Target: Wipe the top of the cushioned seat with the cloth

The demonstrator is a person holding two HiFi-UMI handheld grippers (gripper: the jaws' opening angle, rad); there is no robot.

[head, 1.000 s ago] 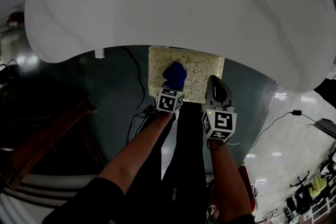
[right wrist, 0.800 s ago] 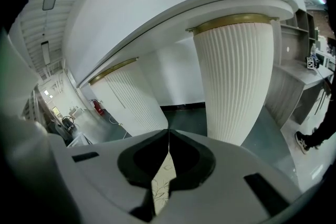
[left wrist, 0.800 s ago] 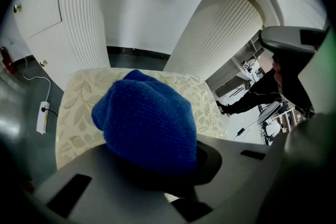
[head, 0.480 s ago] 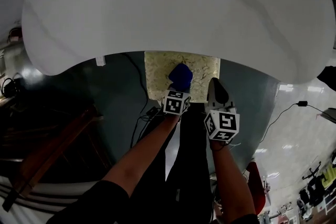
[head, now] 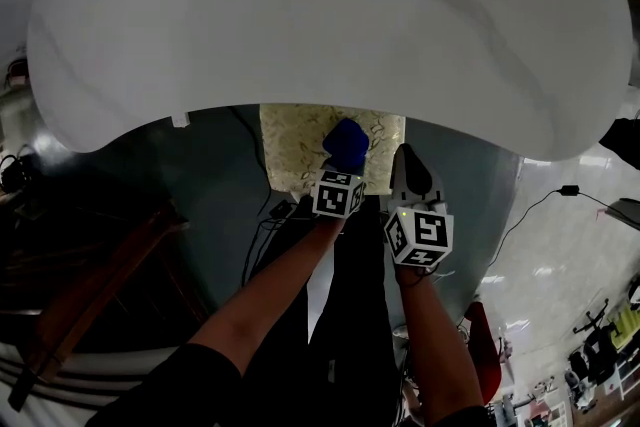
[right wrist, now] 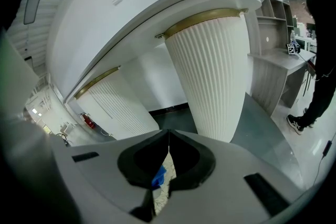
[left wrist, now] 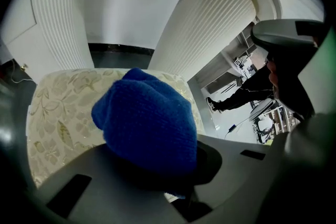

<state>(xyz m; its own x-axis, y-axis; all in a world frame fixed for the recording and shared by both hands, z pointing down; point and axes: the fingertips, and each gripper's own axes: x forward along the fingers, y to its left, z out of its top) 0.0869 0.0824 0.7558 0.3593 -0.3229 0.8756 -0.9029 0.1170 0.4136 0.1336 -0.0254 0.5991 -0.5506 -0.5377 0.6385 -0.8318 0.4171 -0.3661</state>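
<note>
While left gripper (head: pixel 344 165) clamps blue cloth (head: pixel 346 143) right of centre on cushioned seat (head: pixel 295 140), right gripper (head: pixel 408 157) hangs closed, empty, at its right edge.

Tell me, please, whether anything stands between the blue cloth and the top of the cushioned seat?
Nothing visible does. The left hand-held gripper holds the blue cloth directly over the cushioned seat, whose patterned top is bare around it. The right hand-held gripper, shut, is off to its right.

White ribbed columns (right wrist: pixel 210 76) stand on dark floor (right wrist: pixel 262 113) beneath a broad white tabletop (head: pixel 320 25).
</note>
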